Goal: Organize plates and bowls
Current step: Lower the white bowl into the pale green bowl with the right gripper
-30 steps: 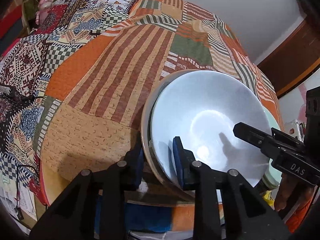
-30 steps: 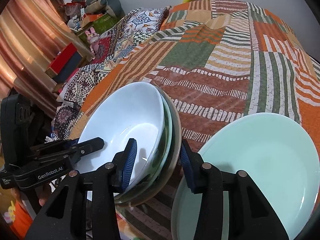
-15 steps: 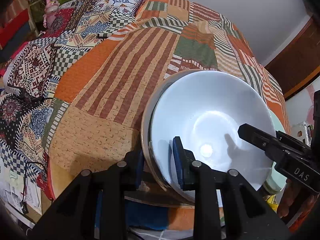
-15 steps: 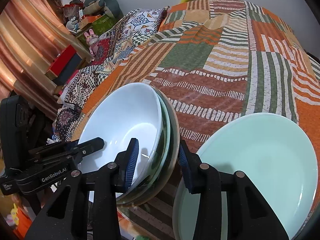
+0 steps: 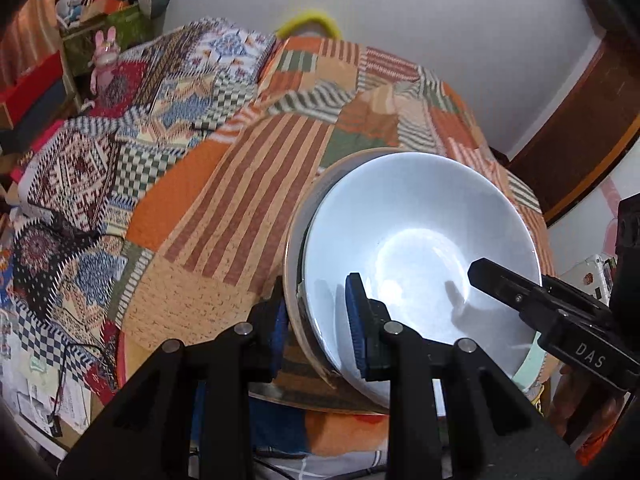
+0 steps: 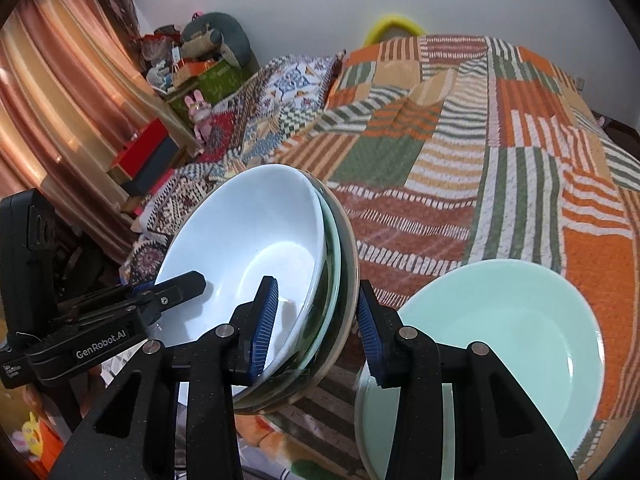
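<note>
A stack of nested bowls, white bowl innermost with a beige outer rim, is held up above the quilt. My left gripper is shut on the stack's near-left rim. My right gripper is shut on the same stack from the other side, one pad inside the white bowl, one outside the outer bowl. A pale green plate lies on the bed beside the right gripper; its edge shows in the left wrist view.
A patchwork striped quilt covers the bed. A second patterned blanket lies to the left. Shelves with toys and boxes and a curtain stand beyond the bed's left side. A wooden door is at the right.
Both grippers have lifted the bowl stack upward together, so the views show more of the wall. Their grips are unchanged.
</note>
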Action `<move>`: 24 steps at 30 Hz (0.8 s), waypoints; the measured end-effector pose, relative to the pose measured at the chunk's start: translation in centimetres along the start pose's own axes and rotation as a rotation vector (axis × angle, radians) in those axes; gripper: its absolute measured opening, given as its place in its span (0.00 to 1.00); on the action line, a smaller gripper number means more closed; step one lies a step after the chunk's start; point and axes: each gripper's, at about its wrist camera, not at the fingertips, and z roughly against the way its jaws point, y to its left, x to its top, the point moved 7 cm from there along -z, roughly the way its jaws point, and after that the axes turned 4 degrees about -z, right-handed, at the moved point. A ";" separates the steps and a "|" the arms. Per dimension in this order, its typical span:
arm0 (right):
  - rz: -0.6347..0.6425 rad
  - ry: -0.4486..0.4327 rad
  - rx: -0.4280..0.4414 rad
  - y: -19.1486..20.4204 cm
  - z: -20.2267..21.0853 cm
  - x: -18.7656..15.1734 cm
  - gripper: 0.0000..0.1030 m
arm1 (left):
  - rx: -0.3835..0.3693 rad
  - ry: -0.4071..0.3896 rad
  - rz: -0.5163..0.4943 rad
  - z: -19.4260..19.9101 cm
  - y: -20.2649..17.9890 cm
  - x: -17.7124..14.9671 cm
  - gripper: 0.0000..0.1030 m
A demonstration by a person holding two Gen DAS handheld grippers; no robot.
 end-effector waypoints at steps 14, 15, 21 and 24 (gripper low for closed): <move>-0.048 -0.111 -0.027 -2.4 5.8 0.3 0.35 | -0.052 -0.048 -0.106 2.8 -6.3 0.6 0.26; -0.054 -0.117 -0.032 -2.8 6.3 0.2 0.35 | -0.058 -0.046 -0.114 2.8 -6.8 0.5 0.26; -0.086 -0.141 -0.061 -4.5 7.9 -0.5 0.35 | -0.080 -0.031 -0.161 2.5 -9.6 -0.1 0.26; -0.103 -0.149 -0.075 -5.5 8.7 -0.9 0.35 | -0.089 -0.018 -0.183 2.2 -10.8 -0.3 0.26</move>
